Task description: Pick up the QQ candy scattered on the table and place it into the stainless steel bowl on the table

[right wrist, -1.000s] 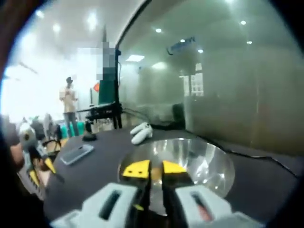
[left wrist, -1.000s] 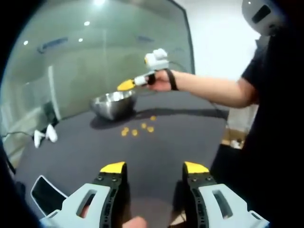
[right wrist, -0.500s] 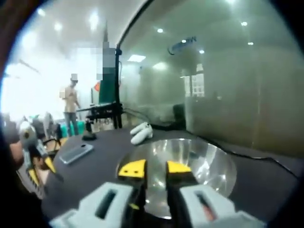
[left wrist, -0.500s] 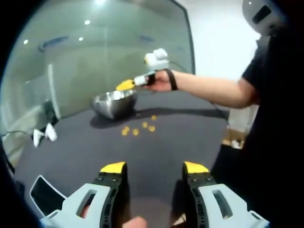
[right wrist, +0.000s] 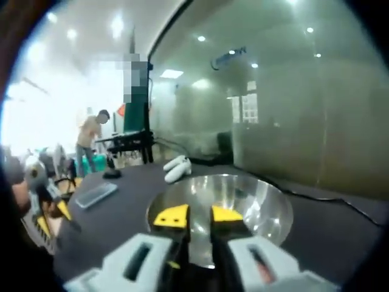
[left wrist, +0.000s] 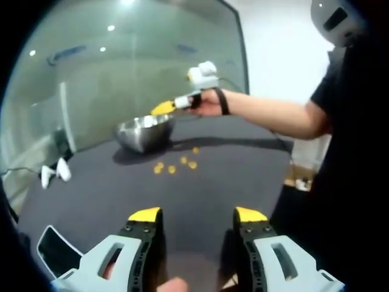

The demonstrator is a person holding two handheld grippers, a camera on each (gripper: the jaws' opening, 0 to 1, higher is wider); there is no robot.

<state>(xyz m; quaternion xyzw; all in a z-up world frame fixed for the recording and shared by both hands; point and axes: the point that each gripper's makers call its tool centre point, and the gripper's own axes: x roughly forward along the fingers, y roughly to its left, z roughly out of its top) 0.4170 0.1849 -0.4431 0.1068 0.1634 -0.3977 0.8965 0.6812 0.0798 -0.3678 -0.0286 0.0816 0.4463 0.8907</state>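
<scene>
Hovering right gripper (right wrist: 197, 215) over stainless steel bowl (right wrist: 267, 210), fingers slightly parted, gripping nothing visible. Holding left gripper (left wrist: 197, 214) wide open, empty. QQ candy (left wrist: 175, 165) lying on surface (left wrist: 200, 182) beside bowl.

Orange candies (left wrist: 172, 166) on dark grey table (left wrist: 200, 182); shiny silver bowl (left wrist: 144, 132).

A dark grey table (left wrist: 200, 188) spreads out ahead of the left jaws, with a stainless steel bowl (left wrist: 144, 132) far beyond the left jaw and a few QQ candies (left wrist: 175, 165) scattered between bowl and jaws. A pair of white controllers (left wrist: 52, 173) lies off to the left, and a dark phone (left wrist: 58, 249) just left of the left jaw. Seen past the right jaws, the bowl sits directly ahead on the table.
</scene>
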